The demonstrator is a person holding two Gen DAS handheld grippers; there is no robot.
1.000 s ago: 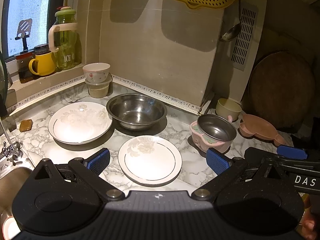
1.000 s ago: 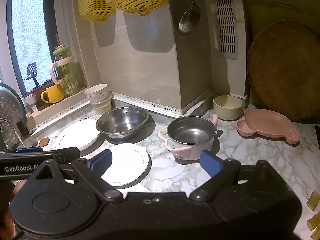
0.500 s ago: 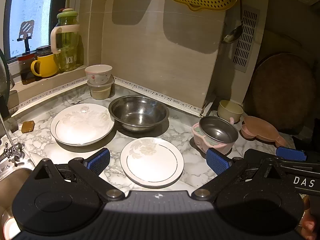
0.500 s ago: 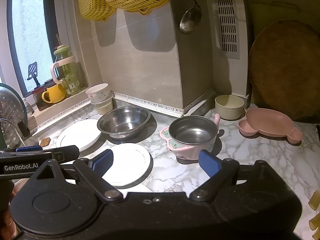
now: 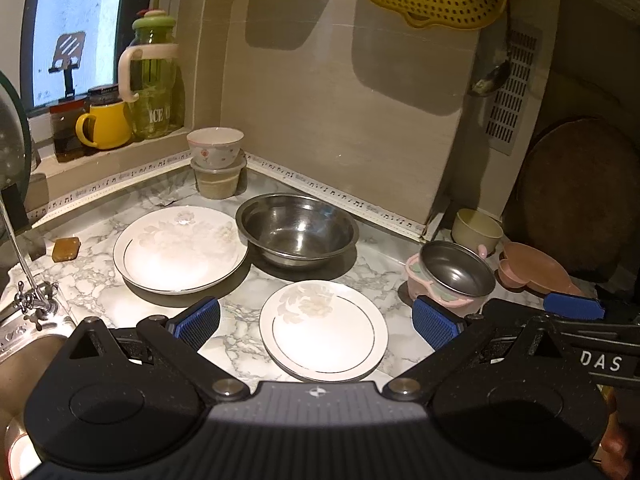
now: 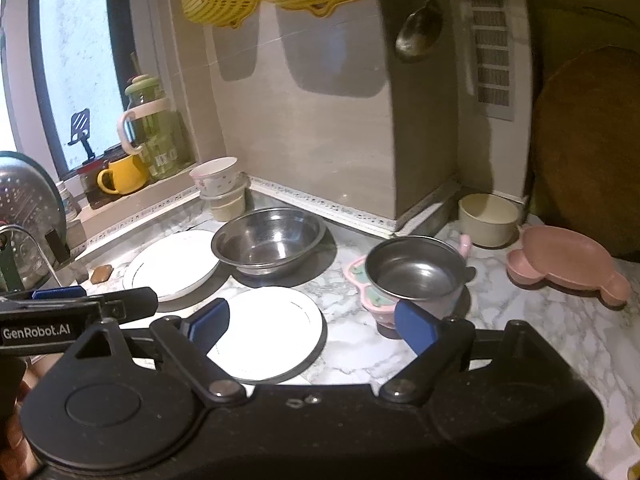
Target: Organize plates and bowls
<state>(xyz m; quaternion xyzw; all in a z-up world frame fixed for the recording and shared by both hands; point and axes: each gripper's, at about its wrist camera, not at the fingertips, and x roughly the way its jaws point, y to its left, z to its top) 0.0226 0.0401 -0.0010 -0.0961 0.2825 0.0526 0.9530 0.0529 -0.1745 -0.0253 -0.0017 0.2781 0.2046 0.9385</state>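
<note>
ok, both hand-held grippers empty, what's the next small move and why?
Probably ease the right hand-held gripper forward and down onto the small white gold-rimmed plate. Its jaws have just been closing slightly, nothing between them, yet still stand wide, and that plate lies nearest, clear of the steel bowl.

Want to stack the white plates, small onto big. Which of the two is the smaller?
The smaller white plate is the front one, just ahead of the left gripper. The larger plate lies behind it, beside the steel bowl.

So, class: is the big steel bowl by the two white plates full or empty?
Empty. The steel bowl stands upright, its bare shiny bottom showing in both views.
</note>
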